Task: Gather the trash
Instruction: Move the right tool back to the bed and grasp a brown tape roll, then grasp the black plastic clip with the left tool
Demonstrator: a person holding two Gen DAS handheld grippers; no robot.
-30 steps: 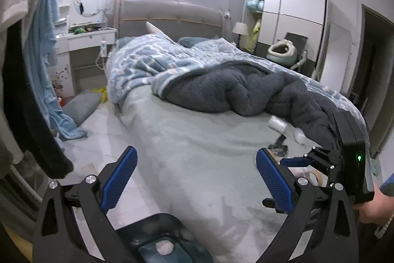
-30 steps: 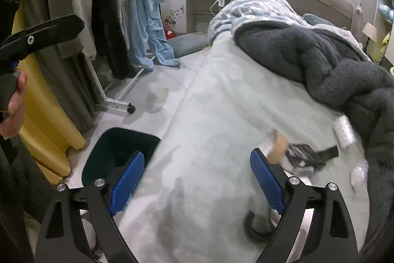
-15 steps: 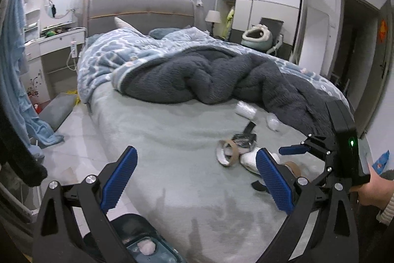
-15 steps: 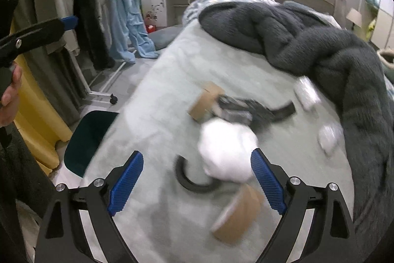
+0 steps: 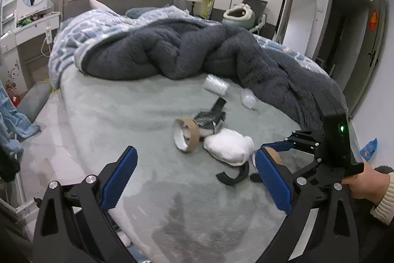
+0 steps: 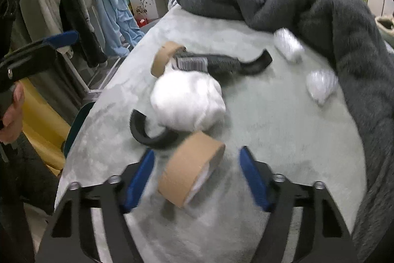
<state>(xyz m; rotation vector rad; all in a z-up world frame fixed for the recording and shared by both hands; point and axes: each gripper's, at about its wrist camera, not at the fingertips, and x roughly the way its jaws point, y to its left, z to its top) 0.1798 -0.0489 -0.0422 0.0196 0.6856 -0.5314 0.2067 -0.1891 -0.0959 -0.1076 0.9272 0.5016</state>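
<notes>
My right hand-held gripper (image 6: pixel 197 176) has just been closing around the tape roll (image 6: pixel 190 170) on the bed (image 6: pixel 283 120) — its pads flank the roll, not yet pressing. My left hand-held gripper (image 5: pixel 194 179) stands spread and empty — white wad (image 5: pixel 227 146) just ahead.

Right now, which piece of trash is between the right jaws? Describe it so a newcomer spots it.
On the pale green bed sheet, nearest the foot, in front of the white wad and the black curved strip, lies a brown tape roll. The right gripper, jaws just closing, straddles it without touching. Unlike the thinner, emptier roll farther up, it is wide and lies alone.
</notes>
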